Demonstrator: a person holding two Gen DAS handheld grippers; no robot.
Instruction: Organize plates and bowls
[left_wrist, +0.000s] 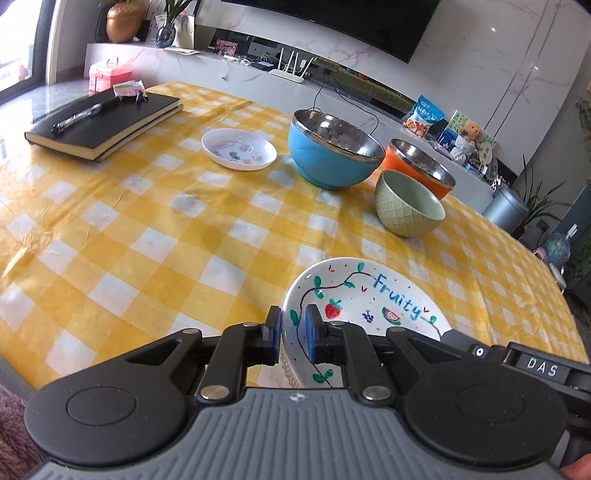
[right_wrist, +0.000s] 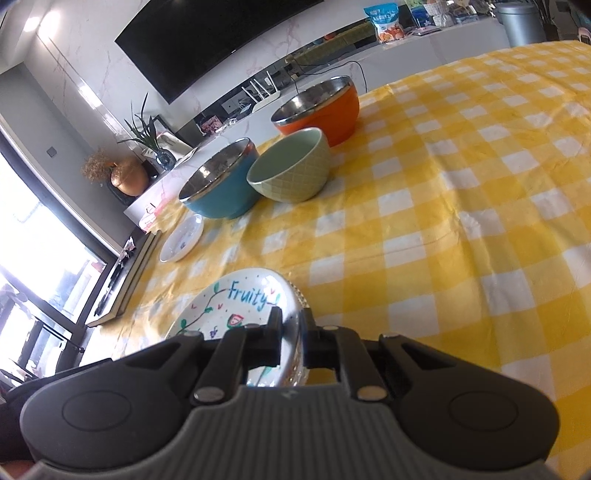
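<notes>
I'm working in a home living room: ahead of my fingers a yellow-and-white checked tablecloth (left_wrist: 155, 229) covers the table, and beyond it a black wall-mounted television (left_wrist: 332, 22) hangs above a white marble media console (left_wrist: 207, 64).

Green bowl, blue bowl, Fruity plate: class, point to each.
green bowl (left_wrist: 408, 206), left wrist view, outer wall.
blue bowl (left_wrist: 325, 162), left wrist view, blue side.
Fruity plate (left_wrist: 369, 295), left wrist view, painted face.
</notes>
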